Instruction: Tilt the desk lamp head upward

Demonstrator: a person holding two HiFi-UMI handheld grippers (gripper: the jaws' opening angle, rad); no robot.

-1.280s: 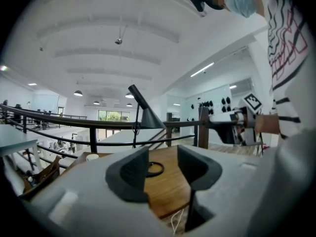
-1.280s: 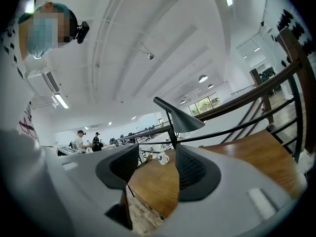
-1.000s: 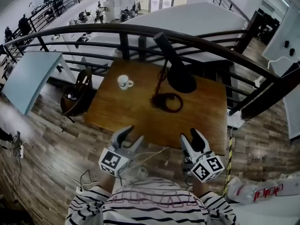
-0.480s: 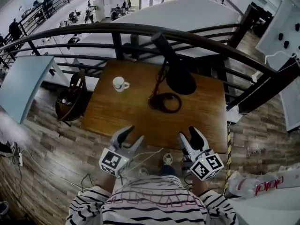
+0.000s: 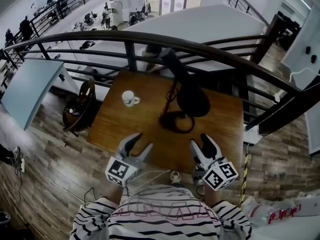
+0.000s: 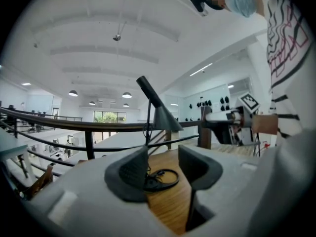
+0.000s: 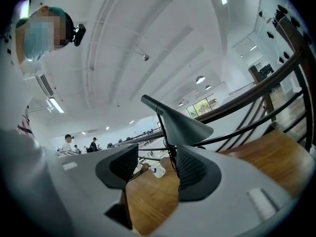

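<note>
A black desk lamp stands on the wooden table (image 5: 220, 126). Its cone head (image 5: 192, 98) points down, and its ring base (image 5: 176, 121) lies near the table's middle. The left gripper view shows the lamp head (image 6: 163, 116) beyond the jaws, above the ring base (image 6: 160, 179). In the right gripper view the lamp head (image 7: 182, 123) sits just above the jaws. My left gripper (image 5: 139, 143) hovers open at the table's near edge, nothing between its jaws. My right gripper (image 5: 199, 143) is open too, empty, short of the lamp.
A white mug (image 5: 129, 98) stands on the table's left side, also seen as the mug (image 7: 158, 171). A dark curved railing (image 5: 100, 36) runs behind the table. A brown bag (image 5: 80, 109) rests on the floor left of the table. Cables (image 5: 160, 173) trail near my feet.
The view has shifted slightly. Both grippers stay open at the table's near edge, at about the same distance from the lamp.
</note>
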